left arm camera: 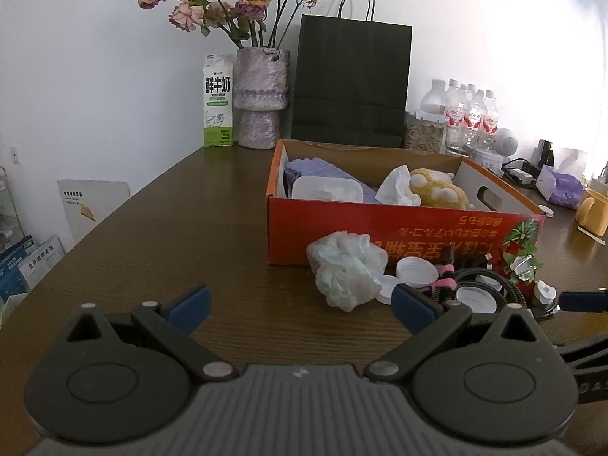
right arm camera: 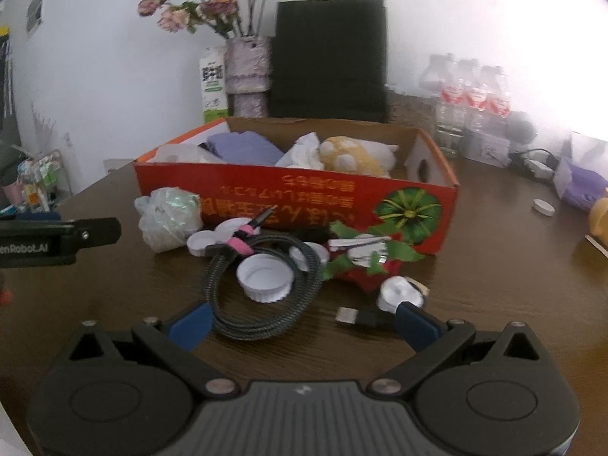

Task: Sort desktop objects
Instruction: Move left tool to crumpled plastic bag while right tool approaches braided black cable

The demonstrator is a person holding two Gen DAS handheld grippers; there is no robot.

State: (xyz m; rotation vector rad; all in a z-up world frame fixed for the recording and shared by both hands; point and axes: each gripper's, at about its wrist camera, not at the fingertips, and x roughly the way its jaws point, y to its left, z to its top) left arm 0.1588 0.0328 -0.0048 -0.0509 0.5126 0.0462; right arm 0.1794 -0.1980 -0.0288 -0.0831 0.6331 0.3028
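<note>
A red cardboard box [left arm camera: 380, 235] [right arm camera: 304, 193] stands on the brown table, holding a purple cloth [left arm camera: 311, 169], a white container [left arm camera: 326, 190], tissue [left arm camera: 397, 186] and a yellow plush toy [left arm camera: 437, 188] [right arm camera: 349, 155]. In front of it lie a crumpled plastic bag [left arm camera: 347, 269] [right arm camera: 169, 216], white caps [right arm camera: 265, 277] [left arm camera: 416, 270], a coiled braided cable [right arm camera: 262, 285] with a pink tie [right arm camera: 239, 245], a USB plug [right arm camera: 353, 316] and a red-green ornament [right arm camera: 364, 256]. My left gripper [left arm camera: 300, 306] is open, nothing between its fingers. My right gripper [right arm camera: 302, 323] is open just before the cable coil.
At the back stand a milk carton [left arm camera: 217, 100], a vase of dried roses [left arm camera: 261, 98], a black paper bag [left arm camera: 351, 83] and several water bottles [left arm camera: 465, 114]. A purple pack [right arm camera: 585, 186], a loose white cap [right arm camera: 543, 207] and a yellow mug [left arm camera: 592, 211] sit at the right.
</note>
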